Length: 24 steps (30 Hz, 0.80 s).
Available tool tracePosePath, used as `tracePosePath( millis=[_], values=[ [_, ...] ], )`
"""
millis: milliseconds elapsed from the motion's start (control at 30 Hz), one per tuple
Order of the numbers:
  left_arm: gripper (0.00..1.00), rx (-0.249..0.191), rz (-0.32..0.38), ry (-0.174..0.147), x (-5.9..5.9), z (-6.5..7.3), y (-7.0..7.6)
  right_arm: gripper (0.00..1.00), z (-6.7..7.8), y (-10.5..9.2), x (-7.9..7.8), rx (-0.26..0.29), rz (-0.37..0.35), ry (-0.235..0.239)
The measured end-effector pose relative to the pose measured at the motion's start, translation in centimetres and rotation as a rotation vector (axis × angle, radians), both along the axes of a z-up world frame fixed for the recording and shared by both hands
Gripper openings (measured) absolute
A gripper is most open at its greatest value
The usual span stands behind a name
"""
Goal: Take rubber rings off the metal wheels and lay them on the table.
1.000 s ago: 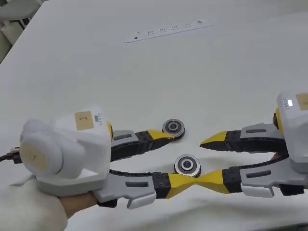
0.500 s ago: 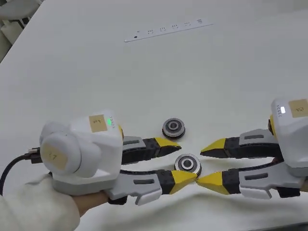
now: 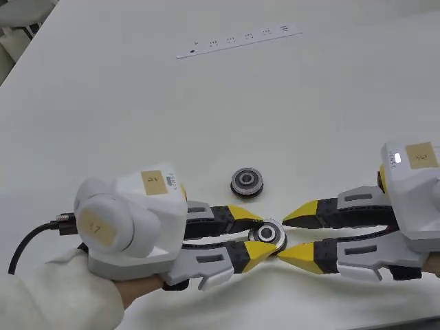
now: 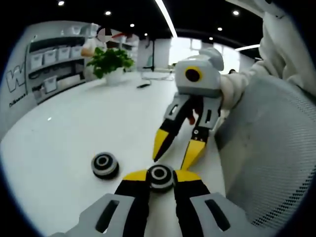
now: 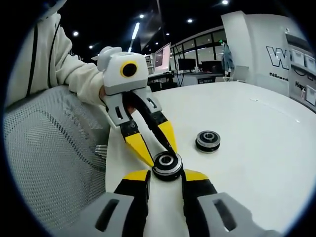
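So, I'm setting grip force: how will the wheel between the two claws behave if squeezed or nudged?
Probably stiff and heavy for its size: the near wheel shows a shiny metal hub. Lying flat on the table, it should slide rather than roll, though on edge it likely would. Its black rubber ring probably resists slipping.

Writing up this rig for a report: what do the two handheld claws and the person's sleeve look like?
Both the left claw and right claw have white housings with tan stickers, grey-and-black jaws and yellow pointed tips. A black cable leaves the left one. The sleeve is cream-white.
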<state>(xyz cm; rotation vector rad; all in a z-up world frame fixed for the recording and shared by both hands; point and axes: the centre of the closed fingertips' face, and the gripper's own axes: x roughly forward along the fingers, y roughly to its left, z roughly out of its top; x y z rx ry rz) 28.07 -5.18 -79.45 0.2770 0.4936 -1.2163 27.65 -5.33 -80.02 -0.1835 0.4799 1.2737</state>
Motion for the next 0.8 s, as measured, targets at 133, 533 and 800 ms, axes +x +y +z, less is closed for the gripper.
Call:
tracePosePath(
  millis=[133,533,800],
  values=[
    [0.15,0.013,0.006,-0.043,0.32,-0.09,0.14,0.22,-0.28,0.02,-0.04,-0.015,0.007,-0.001],
    [0.14,-0.015,0.001,-0.041,0.28,-0.10,0.33,0.19,-0.71,0.19,0.37,-0.041,0.008,-0.020],
    [0.14,-0.025,0.007,-0.041,0.25,-0.10,0.28,0.17,-0.78,0.07,0.29,-0.043,-0.003,0.001]
  ],
)
